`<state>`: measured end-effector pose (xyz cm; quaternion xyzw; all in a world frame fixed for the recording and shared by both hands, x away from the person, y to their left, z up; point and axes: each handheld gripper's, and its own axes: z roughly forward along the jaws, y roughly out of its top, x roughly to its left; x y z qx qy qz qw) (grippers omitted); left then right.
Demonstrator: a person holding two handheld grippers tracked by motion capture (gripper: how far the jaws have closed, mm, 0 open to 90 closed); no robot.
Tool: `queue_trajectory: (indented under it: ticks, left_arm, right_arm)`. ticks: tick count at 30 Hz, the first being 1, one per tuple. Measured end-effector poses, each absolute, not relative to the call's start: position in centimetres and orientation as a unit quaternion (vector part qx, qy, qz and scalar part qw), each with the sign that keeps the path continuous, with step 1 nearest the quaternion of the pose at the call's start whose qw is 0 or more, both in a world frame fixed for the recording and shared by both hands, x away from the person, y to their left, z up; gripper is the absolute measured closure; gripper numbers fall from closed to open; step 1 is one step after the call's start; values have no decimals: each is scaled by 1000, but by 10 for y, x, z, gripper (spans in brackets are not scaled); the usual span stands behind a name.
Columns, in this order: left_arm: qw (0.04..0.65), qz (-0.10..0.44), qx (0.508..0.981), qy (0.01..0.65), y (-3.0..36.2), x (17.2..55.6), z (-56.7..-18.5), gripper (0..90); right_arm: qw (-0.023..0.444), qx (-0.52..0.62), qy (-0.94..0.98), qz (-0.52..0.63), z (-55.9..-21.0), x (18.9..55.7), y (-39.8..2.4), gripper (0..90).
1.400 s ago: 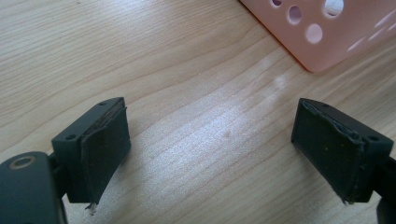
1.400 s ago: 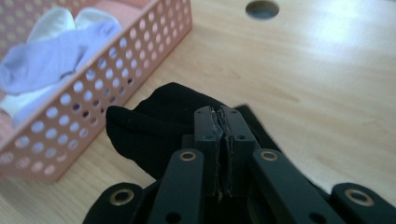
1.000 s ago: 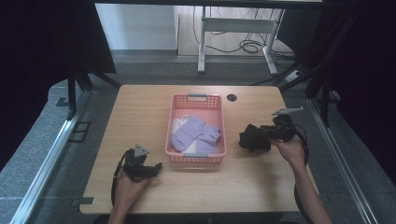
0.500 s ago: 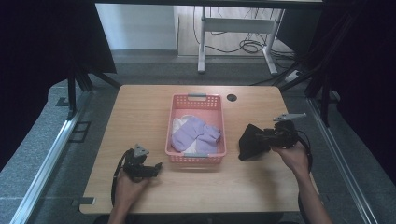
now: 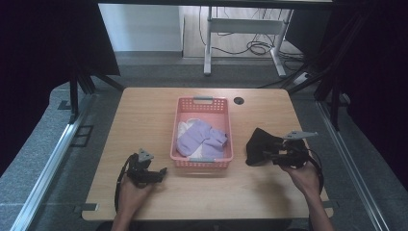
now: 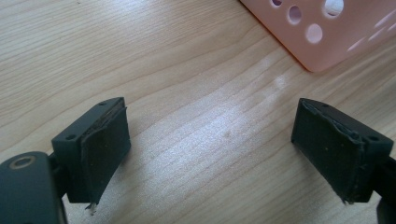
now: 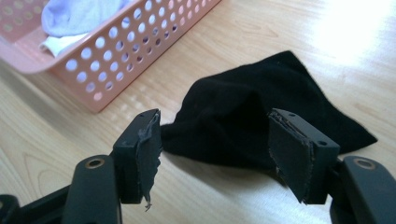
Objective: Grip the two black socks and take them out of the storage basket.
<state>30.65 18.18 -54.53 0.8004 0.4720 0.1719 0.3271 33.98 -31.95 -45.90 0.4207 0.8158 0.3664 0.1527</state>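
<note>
A black cloth (image 5: 260, 144) lies crumpled on the wooden table, right of the pink basket (image 5: 202, 100). My right gripper (image 5: 271, 154) points at it from the right. Its jaws have just been opening, and in the right gripper view they stand apart (image 7: 215, 140) with the black cloth (image 7: 252, 102) lying loose just beyond them, untouched by the pads. A purple cloth (image 5: 199, 137) and a white one (image 5: 184, 129) lie in the basket. My left gripper (image 5: 161, 172) rests open near the basket's front left corner, over bare wood (image 6: 210, 135).
The pink basket (image 7: 121, 60) has perforated walls, and its corner (image 6: 322, 42) is close ahead of the left jaws. A dark round hole (image 5: 239, 100) sits in the table behind the basket. The table's front edge runs close to both hands.
The right hand has come toward the person and down with the black cloth. Its jaws have opened and let the cloth go onto the table. The left gripper has stayed put.
</note>
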Motion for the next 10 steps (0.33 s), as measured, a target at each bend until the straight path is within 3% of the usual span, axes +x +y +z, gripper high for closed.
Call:
queue_trajectory:
  ticks: [10]
  left_arm:
    - [327, 172, 801, 472, 182, 306, -545, 112]
  right_arm:
    - [166, 423, 822, 342, -481, 323, -321, 298]
